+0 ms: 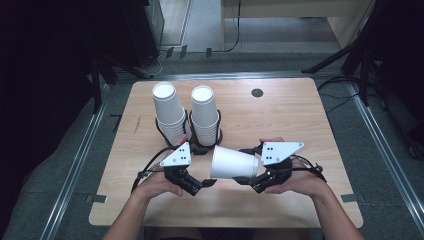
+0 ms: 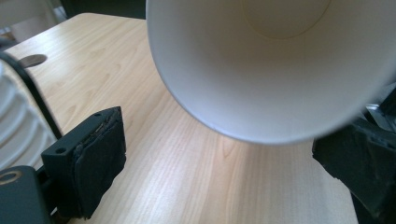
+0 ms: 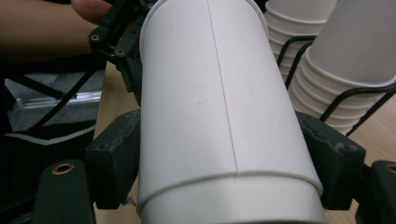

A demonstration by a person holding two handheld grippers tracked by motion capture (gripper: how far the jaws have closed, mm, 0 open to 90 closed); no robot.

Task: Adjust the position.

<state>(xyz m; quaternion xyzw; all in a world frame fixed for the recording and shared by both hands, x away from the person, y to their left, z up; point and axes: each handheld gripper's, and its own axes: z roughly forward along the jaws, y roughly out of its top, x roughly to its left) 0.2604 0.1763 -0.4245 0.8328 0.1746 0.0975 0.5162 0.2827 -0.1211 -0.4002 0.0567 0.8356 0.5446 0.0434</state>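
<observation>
Pale wooden table stands on a grey floor, with two stacks of white cups in black wire holders toward its far left. One plain white paper cup, seamed along its side, lies level above the near middle, its mouth toward the left gripper. The right gripper pinches the cup near its base, a pad on each side. The left gripper's jaws stand spread just before the rim. Bare tabletop stretches to the right edge.
</observation>
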